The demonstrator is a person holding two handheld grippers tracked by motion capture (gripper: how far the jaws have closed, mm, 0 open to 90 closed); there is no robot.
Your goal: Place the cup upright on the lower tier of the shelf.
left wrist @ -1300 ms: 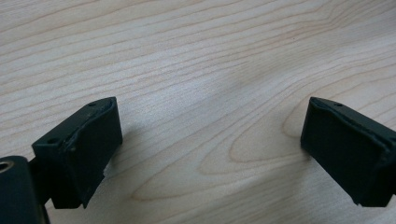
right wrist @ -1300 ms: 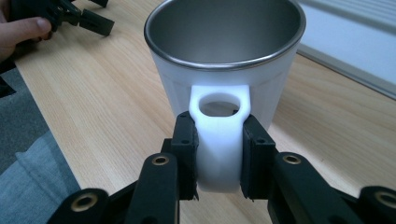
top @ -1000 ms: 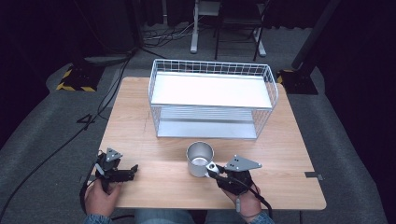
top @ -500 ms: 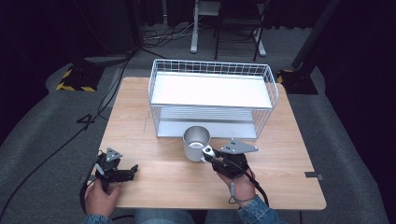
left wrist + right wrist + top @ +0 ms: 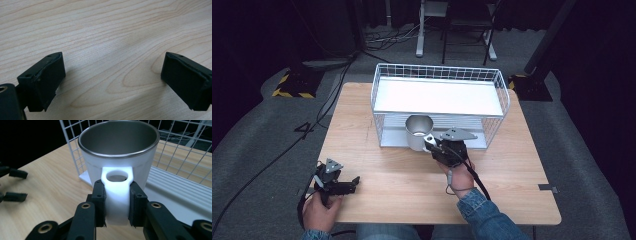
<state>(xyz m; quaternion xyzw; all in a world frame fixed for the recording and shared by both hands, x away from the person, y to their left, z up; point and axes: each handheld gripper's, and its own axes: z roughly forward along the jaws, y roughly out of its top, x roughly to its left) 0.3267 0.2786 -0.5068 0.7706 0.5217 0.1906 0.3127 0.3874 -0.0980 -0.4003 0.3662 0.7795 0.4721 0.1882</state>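
Nearest me, well short of the rack (image 5: pixel 439 107), my left gripper (image 5: pixel 354 181) rests idle on the table (image 5: pixel 362 125), jaws wide over bare wood. Closer to the rack, my right gripper (image 5: pixel 117 205) clamps the mug (image 5: pixel 120 157) by its white handle, keeping it upright and, I judge, ready to shelve. The mug hangs just before the rack's front wire.

The right tongs (image 5: pixel 430 143), clamped on the mug (image 5: pixel 417 132) handle, have carried the mug from the bench's (image 5: pixel 362 125) near middle up against the front of the wire rack (image 5: pixel 439 75).
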